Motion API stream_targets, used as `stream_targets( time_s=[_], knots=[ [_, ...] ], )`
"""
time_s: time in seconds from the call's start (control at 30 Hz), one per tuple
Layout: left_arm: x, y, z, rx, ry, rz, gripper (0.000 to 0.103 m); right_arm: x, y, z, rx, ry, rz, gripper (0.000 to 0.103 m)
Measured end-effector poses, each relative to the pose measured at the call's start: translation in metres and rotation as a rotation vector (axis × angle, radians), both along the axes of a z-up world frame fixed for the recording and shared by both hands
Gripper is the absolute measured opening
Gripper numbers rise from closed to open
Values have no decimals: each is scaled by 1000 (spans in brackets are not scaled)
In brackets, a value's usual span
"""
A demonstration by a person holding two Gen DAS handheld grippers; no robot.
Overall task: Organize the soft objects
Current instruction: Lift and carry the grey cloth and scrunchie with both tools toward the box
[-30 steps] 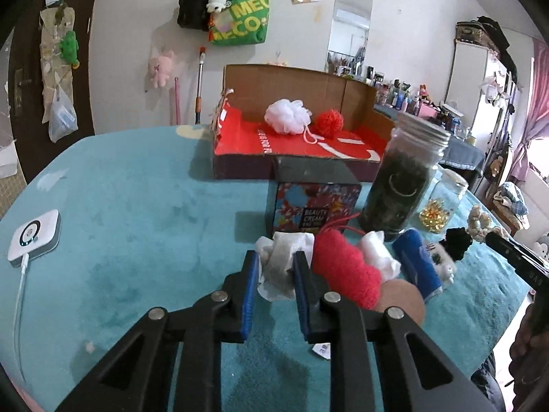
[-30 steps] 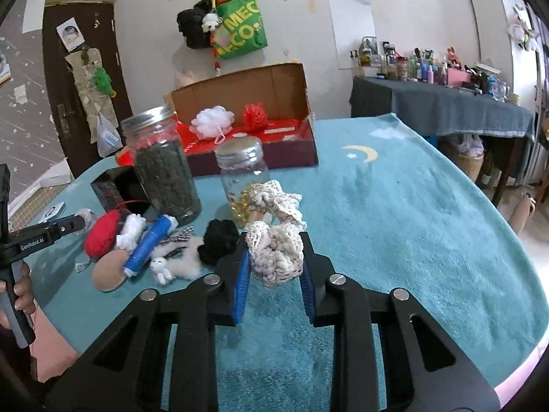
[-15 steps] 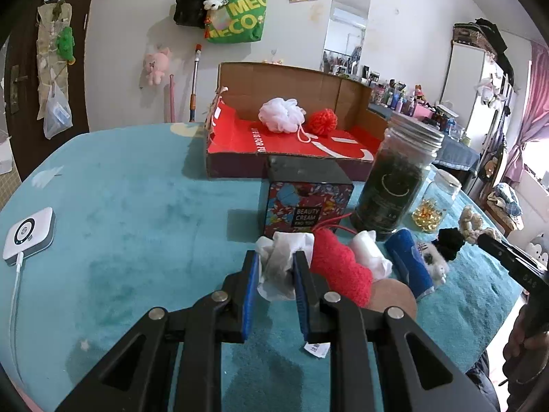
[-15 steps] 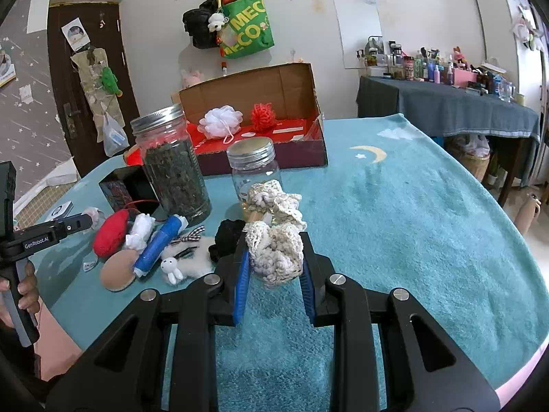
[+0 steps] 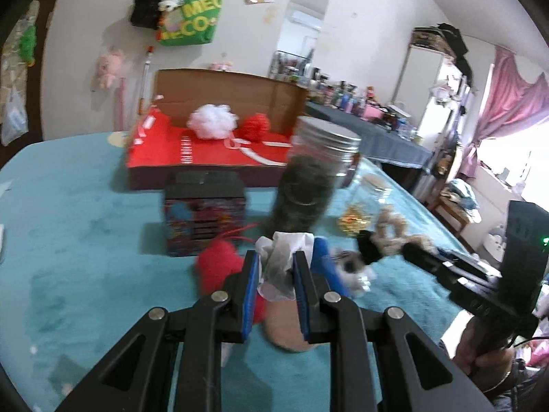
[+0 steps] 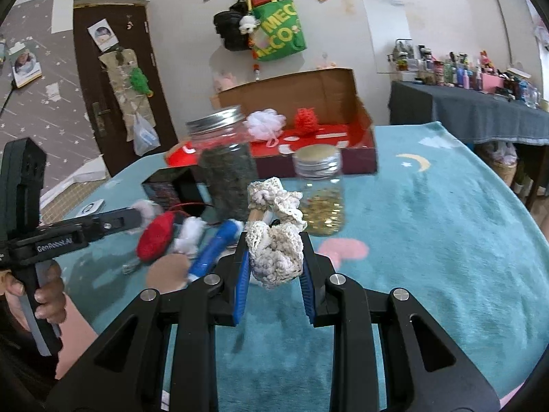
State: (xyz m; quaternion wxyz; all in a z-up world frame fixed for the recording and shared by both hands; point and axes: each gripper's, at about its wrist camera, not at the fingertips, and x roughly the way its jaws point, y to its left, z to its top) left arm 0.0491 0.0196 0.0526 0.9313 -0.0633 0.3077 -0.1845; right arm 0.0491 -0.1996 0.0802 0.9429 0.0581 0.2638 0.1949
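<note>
Both grippers grip tight, the left gripper [image 5: 275, 267] on a white cloth [image 5: 286, 250], the right gripper [image 6: 274, 261] on a crochet scrunchie [image 6: 274, 257], so carry each clear over the jars to the red box [image 6: 326, 147].

Both wrist views low, close, sharing red box [image 5: 206, 158]

- A teal blanket [image 6: 446, 226] with a moon print covers the surface.
- On it stand a red cardboard box [image 6: 343, 158], a dark jar [image 6: 226, 171], a small jar [image 6: 320, 192] and a black box [image 5: 206, 216].
- Near the jars lie a red knitted piece [image 6: 156, 237] and a blue tube [image 6: 214, 247].
</note>
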Motion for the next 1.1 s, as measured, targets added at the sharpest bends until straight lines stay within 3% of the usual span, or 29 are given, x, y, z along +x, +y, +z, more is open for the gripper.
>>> stream_targets(
  time_s=[0.33,1.1],
  knots=[
    [3,-28,0,-16,7,-75,21,-2,18,8,8,-21,46,24],
    [8,-16,-4,3,45,-37,21,10,21,-3,-1,35,54,24]
  ],
)
